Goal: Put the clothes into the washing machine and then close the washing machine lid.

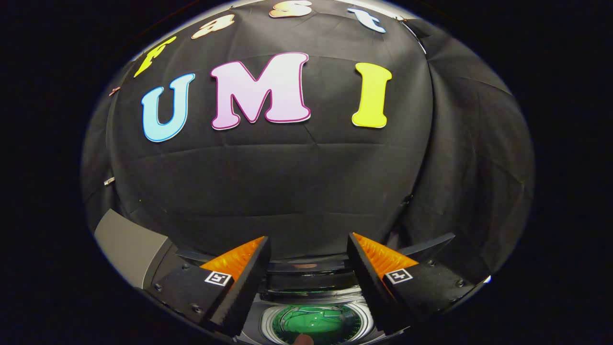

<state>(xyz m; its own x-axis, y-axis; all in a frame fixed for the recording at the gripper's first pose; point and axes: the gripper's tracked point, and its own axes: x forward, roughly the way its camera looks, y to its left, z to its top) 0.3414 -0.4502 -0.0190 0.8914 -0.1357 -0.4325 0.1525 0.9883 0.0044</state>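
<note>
My gripper (308, 238) is open, with a wide gap between its fingers and nothing held. Below and between the fingers is the top-loading washing machine (266, 322), its round drum opening ringed in white. Green clothes (313, 323) lie inside the drum. Just beyond the opening, the dark glossy lid (311, 279) seems to stand raised; its exact angle is hard to tell. A small pinkish tip (302, 339), perhaps a finger, shows at the near rim of the drum.
A grey flat-sided block (128, 245) sits to the left of the left finger. The black cloth wall (297, 182) hangs close behind the machine and folds round on the right.
</note>
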